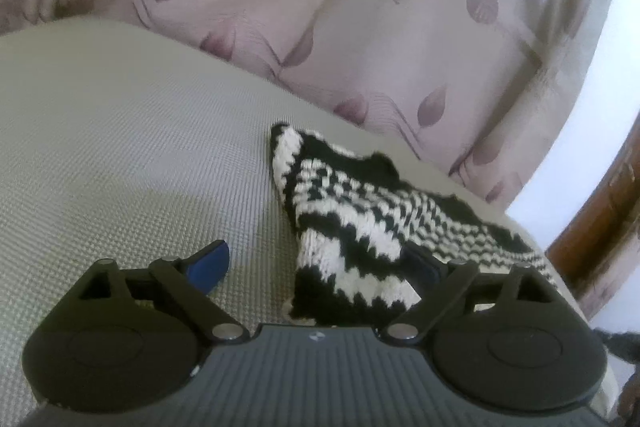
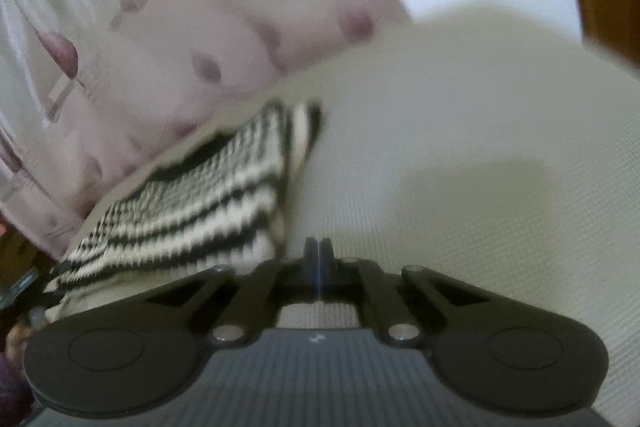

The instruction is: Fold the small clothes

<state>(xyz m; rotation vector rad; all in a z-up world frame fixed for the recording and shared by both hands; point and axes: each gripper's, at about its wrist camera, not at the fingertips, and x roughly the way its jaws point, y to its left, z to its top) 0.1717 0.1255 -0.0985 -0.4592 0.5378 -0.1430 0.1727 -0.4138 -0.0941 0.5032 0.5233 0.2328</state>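
Observation:
A small black-and-white striped knitted garment (image 1: 360, 223) lies on a pale textured mat (image 1: 120, 147). My left gripper (image 1: 320, 263) is open, its jaws spread wide. The near edge of the garment sits between its fingers, the right finger (image 1: 424, 265) over the knit and the blue-padded left finger (image 1: 210, 263) over bare mat. In the right wrist view the garment (image 2: 192, 199) lies to the left. My right gripper (image 2: 318, 255) is shut and empty, just right of the garment's near corner, over the mat (image 2: 480, 207).
A pink leaf-patterned cloth (image 1: 360, 27) lies along the far side of the mat and also shows in the right wrist view (image 2: 140, 47). A white wall and brown wooden furniture (image 1: 600, 219) stand at the right. The right wrist view is blurred.

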